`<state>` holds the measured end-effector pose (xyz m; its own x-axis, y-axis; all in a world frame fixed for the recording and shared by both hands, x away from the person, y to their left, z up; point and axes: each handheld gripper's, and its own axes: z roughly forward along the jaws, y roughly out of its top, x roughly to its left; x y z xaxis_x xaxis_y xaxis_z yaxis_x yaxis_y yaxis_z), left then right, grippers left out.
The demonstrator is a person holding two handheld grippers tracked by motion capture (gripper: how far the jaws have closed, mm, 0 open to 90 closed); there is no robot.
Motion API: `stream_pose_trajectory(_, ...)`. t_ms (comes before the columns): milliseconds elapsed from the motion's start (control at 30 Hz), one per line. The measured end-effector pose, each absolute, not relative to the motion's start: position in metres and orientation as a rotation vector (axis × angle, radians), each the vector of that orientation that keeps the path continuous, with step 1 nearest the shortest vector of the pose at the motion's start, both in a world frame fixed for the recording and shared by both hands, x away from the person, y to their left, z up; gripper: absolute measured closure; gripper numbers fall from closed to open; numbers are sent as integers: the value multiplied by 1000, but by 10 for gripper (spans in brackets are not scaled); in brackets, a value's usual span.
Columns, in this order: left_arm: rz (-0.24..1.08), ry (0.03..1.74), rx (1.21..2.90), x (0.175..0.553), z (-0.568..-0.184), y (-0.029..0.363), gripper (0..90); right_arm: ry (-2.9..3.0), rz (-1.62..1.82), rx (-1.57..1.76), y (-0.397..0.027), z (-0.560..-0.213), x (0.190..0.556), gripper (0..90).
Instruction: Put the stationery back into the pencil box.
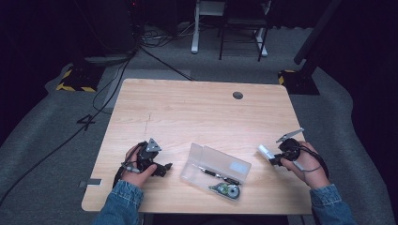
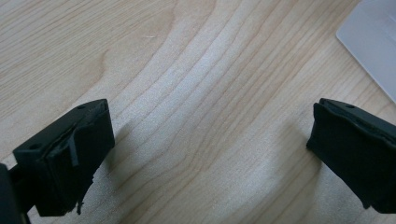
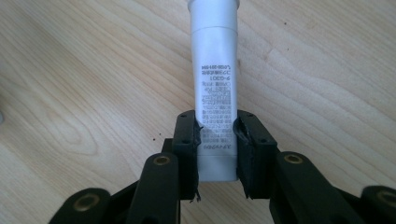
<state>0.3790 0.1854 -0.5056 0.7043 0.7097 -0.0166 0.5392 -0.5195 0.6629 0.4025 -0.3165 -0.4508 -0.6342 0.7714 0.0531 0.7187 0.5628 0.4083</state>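
The right tongs (image 3: 217,149) hold the white cylindrical glue stick with printed label (image 3: 214,88) by its lower end, its long axis running straight out from the pads toward the top of the right gripper view. In the high view it sits at lower right, pointing left toward the open clear plastic pencil case (image 1: 216,169) on the light wooden table (image 1: 187,112). The left tongs (image 2: 210,154) gape wide over bare wood, nearer that case.

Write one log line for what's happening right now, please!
right hand-held gripper: shut on white tube | left hand-held gripper: open, empty | clear case: open on table
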Motion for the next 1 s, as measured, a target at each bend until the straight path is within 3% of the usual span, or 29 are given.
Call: stream_pose_trajectory(1000,337,947,2255,379,-506,185,4,2559,912,1105,-298,-389,374,715)
